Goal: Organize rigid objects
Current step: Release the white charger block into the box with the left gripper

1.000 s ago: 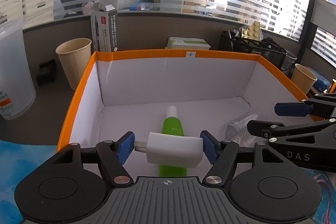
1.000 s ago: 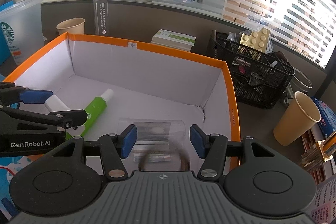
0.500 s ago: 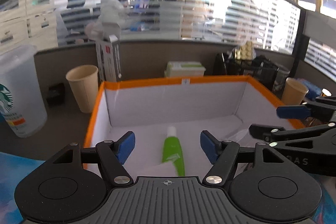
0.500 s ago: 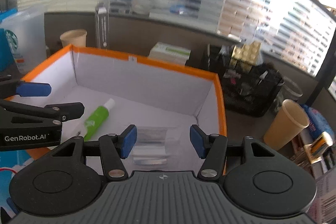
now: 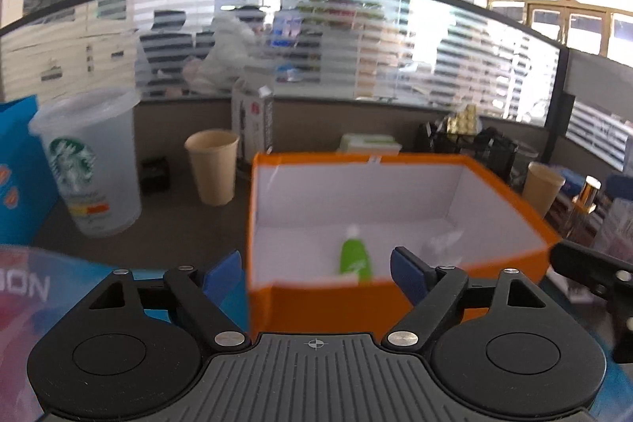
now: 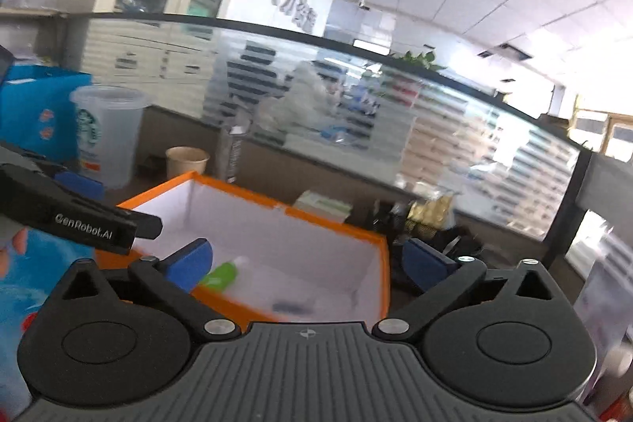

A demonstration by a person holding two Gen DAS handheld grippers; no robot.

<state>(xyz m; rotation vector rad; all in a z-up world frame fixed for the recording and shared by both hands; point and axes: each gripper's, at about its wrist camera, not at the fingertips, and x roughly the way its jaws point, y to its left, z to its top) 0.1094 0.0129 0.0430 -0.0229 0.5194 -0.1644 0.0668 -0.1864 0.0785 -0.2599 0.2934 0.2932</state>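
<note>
An orange box [image 5: 510, 196] with white inner walls stands on the desk; the right wrist view shows the orange box [image 6: 348, 228] too. Inside lies a green bottle [image 5: 354, 258] with a white cap, the same green bottle [image 6: 221, 273] showing blurred from the right. A clear plastic piece [image 5: 443, 244] lies beside it. My left gripper [image 5: 316, 271] is pulled back in front of the box, its jaws opening with nothing between them. My right gripper [image 6: 306, 258] is also back and raised, jaws opening wide and empty. The left gripper's arm [image 6: 79, 220] crosses the right view.
A clear Starbucks cup [image 5: 93, 165] and a paper cup [image 5: 213, 171] stand left of the box. A blue bag [image 5: 18, 161] is at far left. Right of the box are another paper cup [image 5: 544, 184] and a black mesh basket [image 5: 467, 141]. A grey partition runs behind.
Both grippers let go inside the box, opened and drew back and up. The white block left the left gripper, the clear piece the right; the views tilted up toward the ceiling.
</note>
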